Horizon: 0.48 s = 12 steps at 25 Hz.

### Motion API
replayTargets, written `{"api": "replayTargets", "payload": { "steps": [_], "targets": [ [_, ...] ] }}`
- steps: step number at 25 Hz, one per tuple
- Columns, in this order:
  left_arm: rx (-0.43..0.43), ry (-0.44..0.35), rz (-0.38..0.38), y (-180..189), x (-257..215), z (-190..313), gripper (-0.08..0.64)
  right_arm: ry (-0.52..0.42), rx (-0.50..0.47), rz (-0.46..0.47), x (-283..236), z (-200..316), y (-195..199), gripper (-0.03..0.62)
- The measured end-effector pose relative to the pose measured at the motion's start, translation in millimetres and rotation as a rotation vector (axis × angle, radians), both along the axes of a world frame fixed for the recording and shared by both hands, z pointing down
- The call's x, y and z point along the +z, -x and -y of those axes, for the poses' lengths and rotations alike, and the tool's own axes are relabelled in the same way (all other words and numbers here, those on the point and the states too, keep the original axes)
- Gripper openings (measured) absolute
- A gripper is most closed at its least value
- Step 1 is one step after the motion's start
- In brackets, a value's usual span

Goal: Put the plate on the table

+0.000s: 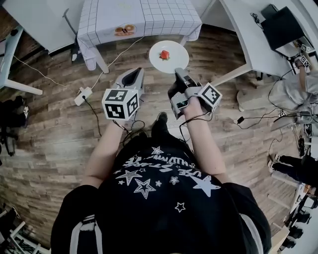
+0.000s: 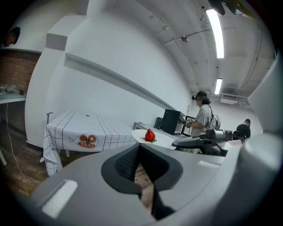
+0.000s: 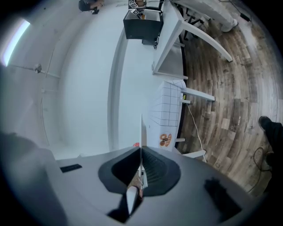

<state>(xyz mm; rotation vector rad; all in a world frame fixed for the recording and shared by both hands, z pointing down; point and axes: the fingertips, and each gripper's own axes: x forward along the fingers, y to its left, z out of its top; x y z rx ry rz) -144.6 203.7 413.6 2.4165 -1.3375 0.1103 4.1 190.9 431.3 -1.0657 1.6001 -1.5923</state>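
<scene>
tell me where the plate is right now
In the head view, the plate sits clamped in the right gripper, above the floor, just before the checked-cloth table.

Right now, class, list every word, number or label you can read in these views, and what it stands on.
No text reads clearly.
Black shirt: white lettering among stars, upside down, too distorted to read.
Tablecloth print: small dark label, too small to read.
Marker cubes: square patterns only, no letters.

A white power strip lies on the wood floor at left; upper right, perhaps a monitor on a white desk.
</scene>
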Motion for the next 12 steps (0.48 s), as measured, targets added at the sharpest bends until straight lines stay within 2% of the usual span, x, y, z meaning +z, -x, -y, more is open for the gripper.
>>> {"api": "replayTargets", "payload": {
  "steps": [12],
  "targets": [
    [0.011, -0.009, -0.008, -0.7, -5.4, -0.5, 0.009, 0.003, 0.007, -0.018, -2.3, -2.9, -3.1, 0.020]
  ]
}}
